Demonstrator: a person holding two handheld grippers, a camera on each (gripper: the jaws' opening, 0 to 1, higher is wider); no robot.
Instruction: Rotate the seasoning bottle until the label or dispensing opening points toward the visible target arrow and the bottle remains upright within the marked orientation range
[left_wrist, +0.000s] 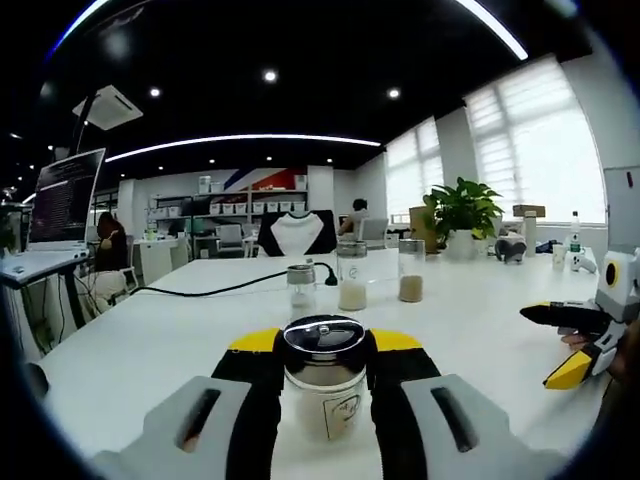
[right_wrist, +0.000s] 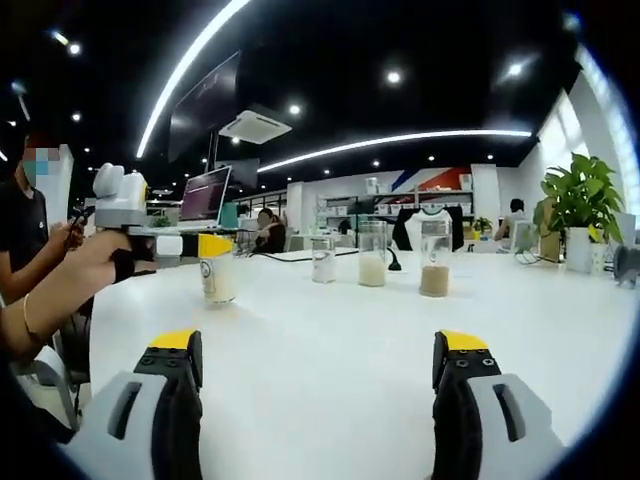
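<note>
Left gripper view: left gripper (left_wrist: 325, 385) is clamped on the seasoning bottle (left_wrist: 324, 385), jaws pressed against both sides of the glass. Bottle stands upright on the white table (left_wrist: 150, 350), near the table's near edge, shiny black cap (left_wrist: 324, 335) on top, small printed label (left_wrist: 341, 412) facing the camera. Further along the table, toward the far edge, three more jars in a loose row: small jar (left_wrist: 301, 287), a taller jar with white contents (left_wrist: 352, 275), a jar with tan contents (left_wrist: 411, 270). Black cable (left_wrist: 215, 288) runs across the table to the small jar area. Potted plant (left_wrist: 462, 212) sits at the far right corner of the table. Laptop (left_wrist: 62, 205) on a separate desk at left. Right gripper (left_wrist: 575, 345) comes in from the right edge, above the table; cannot tell its jaw state from this angle.

Right gripper view: right gripper (right_wrist: 320, 365) is wide apart with nothing between the jaws, bare table (right_wrist: 320, 330) under it. Left gripper (right_wrist: 215, 262) shows at left, held by a hand (right_wrist: 95, 262), yellow tips around the seasoning bottle (right_wrist: 217, 278), which is upright near the table's left edge. Same three jars stand mid-table: small jar (right_wrist: 322, 260), white-filled (right_wrist: 372, 255), tan-filled (right_wrist: 434, 258). Plant (right_wrist: 580, 205) at the right edge.
</note>
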